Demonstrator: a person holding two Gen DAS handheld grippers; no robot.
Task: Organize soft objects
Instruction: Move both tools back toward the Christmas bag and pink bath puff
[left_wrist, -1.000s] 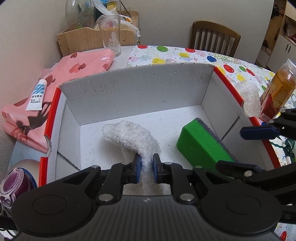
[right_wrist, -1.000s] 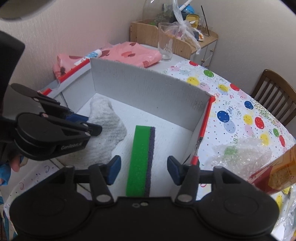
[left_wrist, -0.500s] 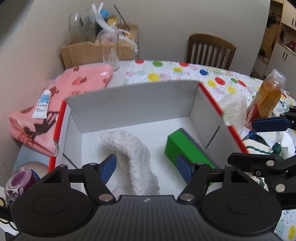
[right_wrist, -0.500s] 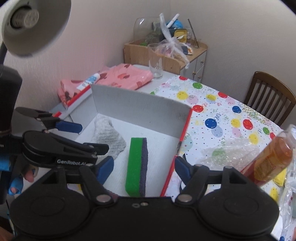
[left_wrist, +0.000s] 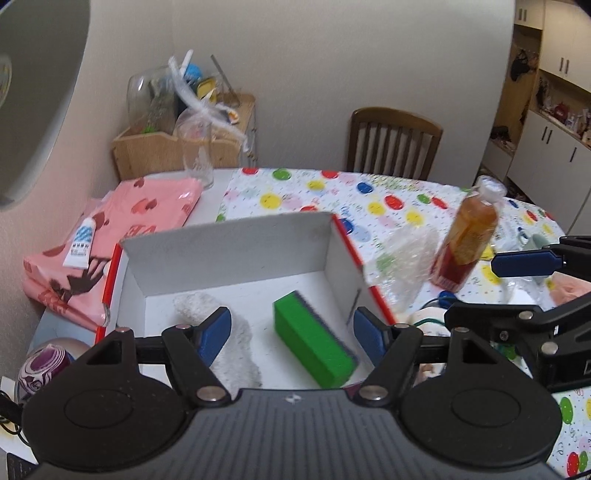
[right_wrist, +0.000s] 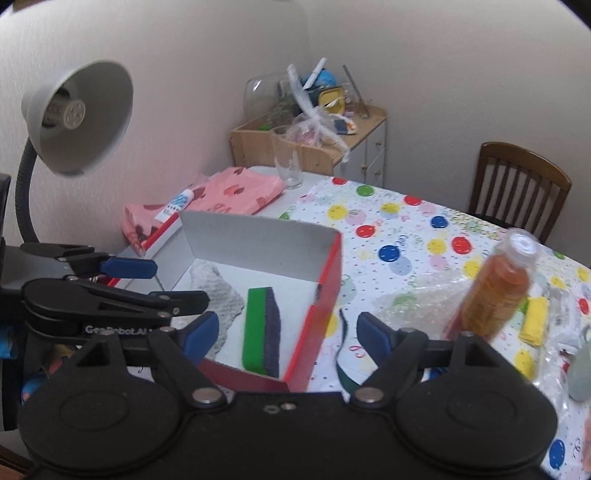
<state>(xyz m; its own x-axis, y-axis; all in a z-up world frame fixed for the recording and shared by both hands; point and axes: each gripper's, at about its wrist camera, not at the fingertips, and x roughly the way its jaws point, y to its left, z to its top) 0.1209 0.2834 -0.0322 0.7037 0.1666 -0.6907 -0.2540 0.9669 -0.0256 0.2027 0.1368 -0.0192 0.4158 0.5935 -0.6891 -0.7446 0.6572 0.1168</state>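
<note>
Left wrist view: left gripper (left_wrist: 291, 334) released, empty; right gripper (right_wrist: 288, 334) opening, empty; green sponge block (left_wrist: 314, 345) and white fluffy cloth (left_wrist: 229, 339) lie inside red-edged cardboard box (left_wrist: 229, 254), apparently sorted.

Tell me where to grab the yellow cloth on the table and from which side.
Grip the yellow cloth across its narrow width, coming from above. It lies flat and folded on the tablecloth right of the orange bottle, so only the top is free.

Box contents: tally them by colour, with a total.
White: 1, the fluffy cloth
Green: 1, the sponge
Total: 2, both lying on the floor of the box
</note>
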